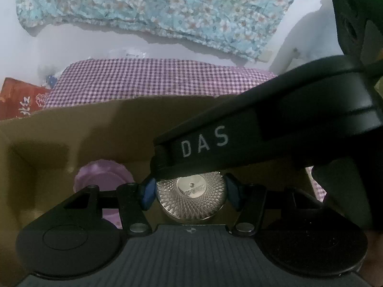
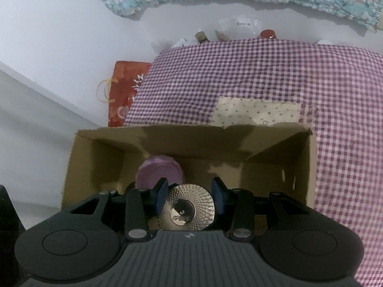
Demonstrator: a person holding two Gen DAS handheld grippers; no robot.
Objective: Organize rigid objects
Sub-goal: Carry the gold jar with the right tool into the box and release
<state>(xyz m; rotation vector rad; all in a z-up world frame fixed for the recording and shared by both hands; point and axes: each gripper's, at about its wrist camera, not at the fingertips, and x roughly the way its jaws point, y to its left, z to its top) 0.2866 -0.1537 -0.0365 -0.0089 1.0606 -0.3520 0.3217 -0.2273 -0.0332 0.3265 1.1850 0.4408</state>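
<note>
The open cardboard box (image 2: 308, 167) sits on the purple gingham cloth (image 2: 263, 76) with a purple lid (image 2: 158, 171) already lying at its far left, and both claws are poised over it, so this looks like the drop-off step. Left gripper (image 1: 190, 192) clamps a silver patterned disc (image 1: 191, 198); right gripper (image 2: 189, 195) clamps a second silver disc (image 2: 189, 209). Next, I'd say, lower to the box floor and release.

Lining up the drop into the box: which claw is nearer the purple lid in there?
Left, most likely. The left claw hangs right beside the purple lid, which runs under its linkage. The right claw sits further right, with the lid beyond it.
</note>
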